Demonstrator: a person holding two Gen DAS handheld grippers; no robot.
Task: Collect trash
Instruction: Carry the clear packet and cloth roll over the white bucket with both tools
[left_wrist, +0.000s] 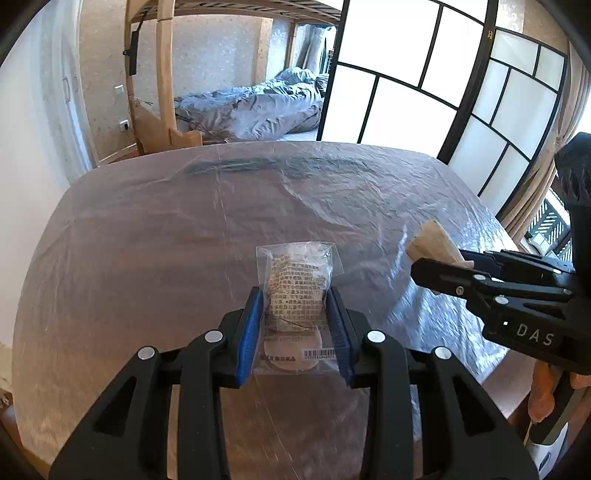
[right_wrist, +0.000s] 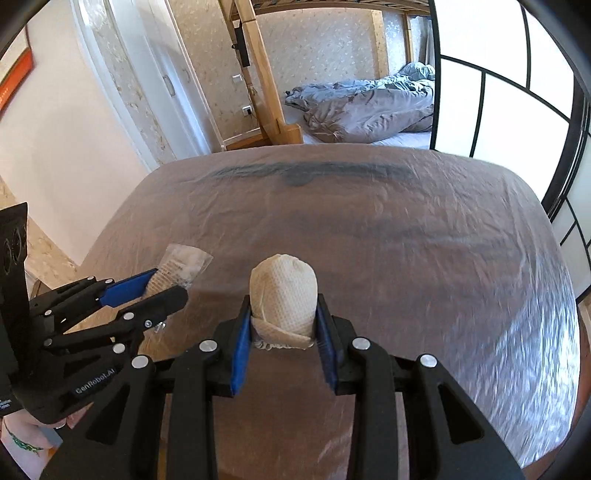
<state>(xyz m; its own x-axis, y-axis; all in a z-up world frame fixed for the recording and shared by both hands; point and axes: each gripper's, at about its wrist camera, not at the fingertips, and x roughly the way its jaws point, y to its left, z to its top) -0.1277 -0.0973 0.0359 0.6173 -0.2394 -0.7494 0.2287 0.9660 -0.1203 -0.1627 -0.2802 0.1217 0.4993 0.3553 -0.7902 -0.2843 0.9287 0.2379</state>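
Your left gripper (left_wrist: 295, 328) clamped a clear plastic wrapper (left_wrist: 297, 295) and your right gripper (right_wrist: 283, 332) a crumpled paper towel (right_wrist: 283, 295), both lifted above the plastic-covered table (right_wrist: 369, 240); carrying looked underway, needing a bin.

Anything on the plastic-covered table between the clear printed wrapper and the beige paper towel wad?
Nothing: in both wrist views only bare plastic-covered table shows between the clear printed wrapper and beige paper towel wad.

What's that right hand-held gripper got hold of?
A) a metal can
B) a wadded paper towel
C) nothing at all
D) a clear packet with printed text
B: the right hand-held gripper is clamped on a wadded paper towel; the clear packet sits in the left one.
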